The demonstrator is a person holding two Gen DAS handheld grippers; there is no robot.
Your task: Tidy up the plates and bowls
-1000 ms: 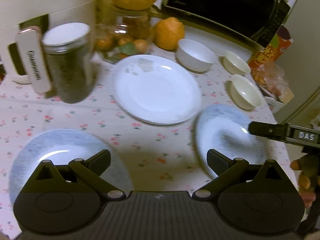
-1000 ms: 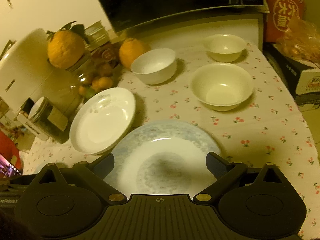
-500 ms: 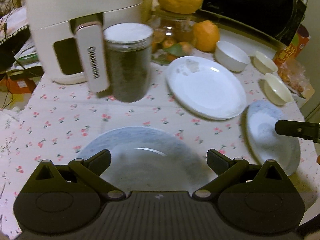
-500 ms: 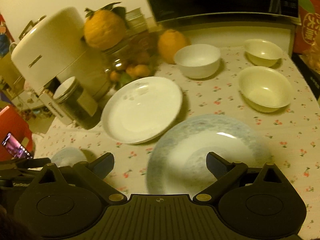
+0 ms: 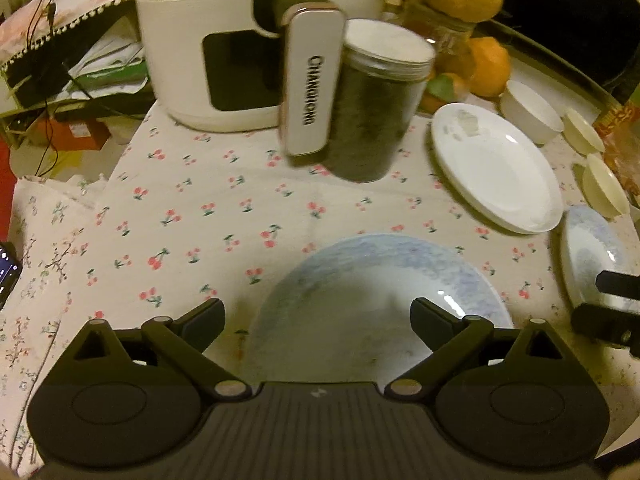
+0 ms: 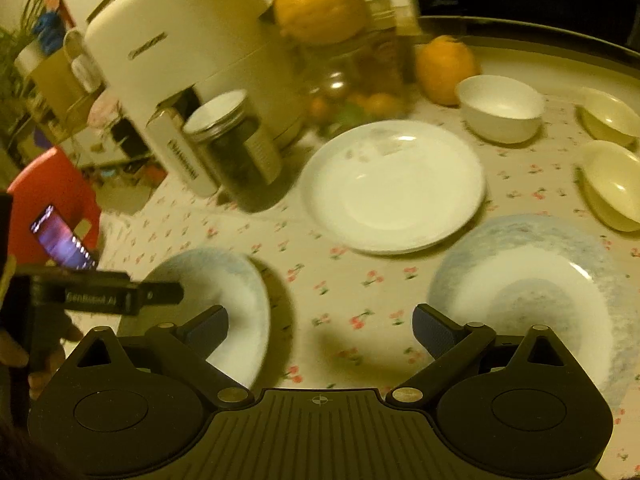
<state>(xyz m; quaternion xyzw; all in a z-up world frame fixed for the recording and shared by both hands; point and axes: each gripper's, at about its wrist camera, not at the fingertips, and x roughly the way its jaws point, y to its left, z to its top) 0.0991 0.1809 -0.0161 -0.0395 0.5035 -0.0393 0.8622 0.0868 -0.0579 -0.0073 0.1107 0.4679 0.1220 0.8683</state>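
Two grippers spread wide above plates on the flowered tabletop.
Left gripper (image 5: 316,320) hovers empty over a blue-rimmed plate (image 5: 376,280) at the near edge; right gripper (image 6: 320,324) hangs empty between that plate and another blue-rimmed plate (image 6: 532,280). A white plate (image 6: 394,188) and three bowls (image 6: 500,108) sit farther back.

A table under a cherry-print cloth (image 5: 192,216) carries two blue-rimmed plates (image 6: 532,292), a white plate (image 5: 496,168), three bowls (image 6: 500,108), a dark jar (image 5: 372,112) and a cream appliance (image 5: 224,40).

Glossy glazed plates (image 5: 496,172) lie on a matt, cherry-printed cloth (image 5: 192,216).
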